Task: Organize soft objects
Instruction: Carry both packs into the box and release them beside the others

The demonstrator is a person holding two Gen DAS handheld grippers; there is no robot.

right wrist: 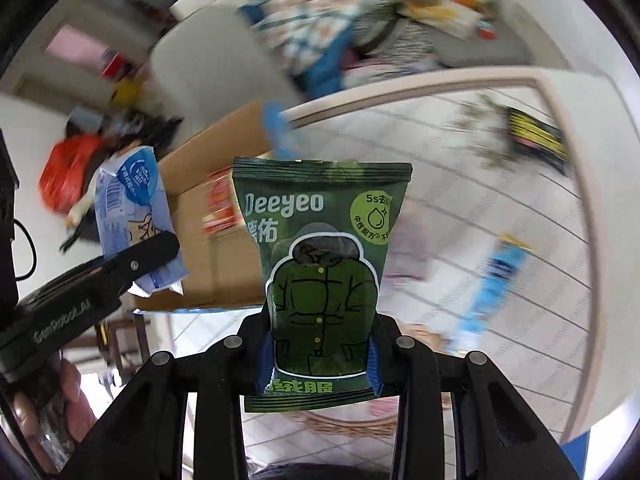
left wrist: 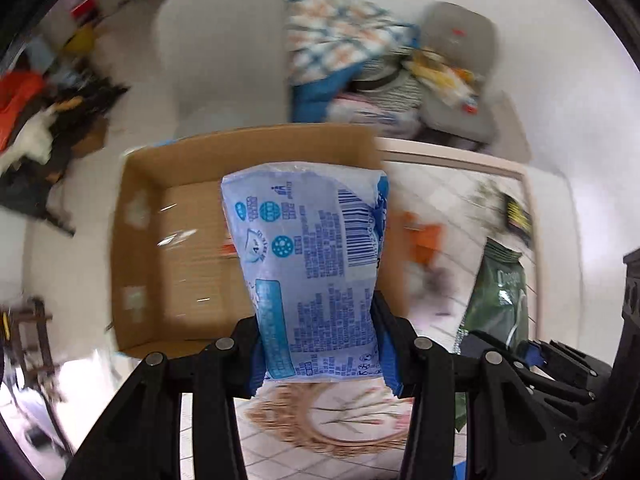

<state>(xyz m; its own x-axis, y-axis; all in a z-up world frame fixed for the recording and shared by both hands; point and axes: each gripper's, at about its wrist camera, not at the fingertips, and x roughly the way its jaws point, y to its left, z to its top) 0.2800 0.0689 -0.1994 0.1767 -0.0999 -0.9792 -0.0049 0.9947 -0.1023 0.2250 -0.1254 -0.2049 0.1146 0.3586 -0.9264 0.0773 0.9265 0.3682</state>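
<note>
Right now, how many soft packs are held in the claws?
2: the blue pack in the left claw above the cardboard box, and the green pack in the right claw.

I count 1 blue wipes pack [left wrist: 316,272], 1 green Deeyeo wipes pack [right wrist: 324,276], 1 cardboard box [left wrist: 136,240], and my 2 hand-held grippers.

I am in a lived-in home, a sitting or bedroom corner. Ahead of me a rounded pale-grey upholstered armchair [left wrist: 220,52] stands on a pale floor, and beside it a blue-and-orange patterned quilt [left wrist: 336,36] is heaped with striped clothing. A white tile-patterned tabletop [right wrist: 480,208] lies below me, an open brown cardboard box [left wrist: 168,240] at its edge.
</note>
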